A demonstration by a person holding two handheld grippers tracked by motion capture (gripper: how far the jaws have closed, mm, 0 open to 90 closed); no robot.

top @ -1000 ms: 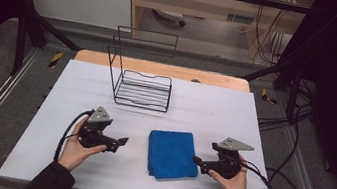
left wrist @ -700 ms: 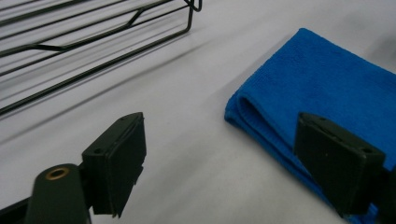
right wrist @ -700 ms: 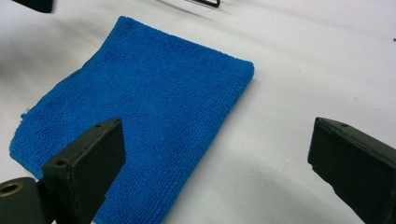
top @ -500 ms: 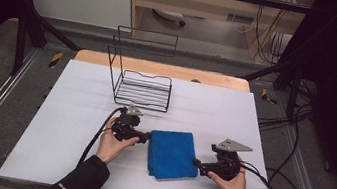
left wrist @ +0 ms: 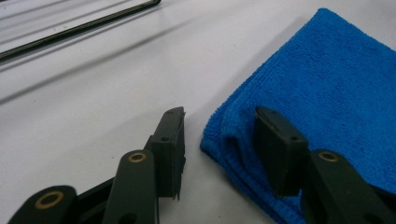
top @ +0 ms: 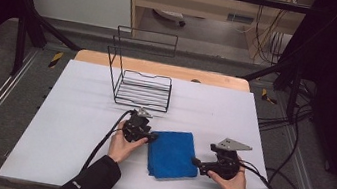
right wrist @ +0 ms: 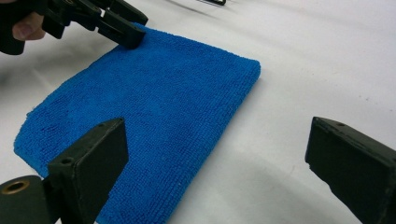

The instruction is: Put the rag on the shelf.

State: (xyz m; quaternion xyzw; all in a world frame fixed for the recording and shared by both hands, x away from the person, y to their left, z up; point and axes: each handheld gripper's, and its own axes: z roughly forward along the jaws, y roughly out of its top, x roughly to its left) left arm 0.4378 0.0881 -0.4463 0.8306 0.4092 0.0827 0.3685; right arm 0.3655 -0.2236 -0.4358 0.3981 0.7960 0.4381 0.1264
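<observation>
Left tongs [left wrist: 217, 135] agape astride blue cloth [left wrist: 327, 93] corner, wire rack [top: 143, 89] empty.

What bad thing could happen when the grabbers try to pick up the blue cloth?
The left gripper is open around the corner of the folded blue cloth, where several layers show. It might pinch only the top layer, so the cloth could unfold as it lifts. The right gripper is open with one jaw over the cloth and the other over bare table, so closing there might just push or bunch the edge. The wire rack stands close behind and a lifted cloth could snag it.
</observation>
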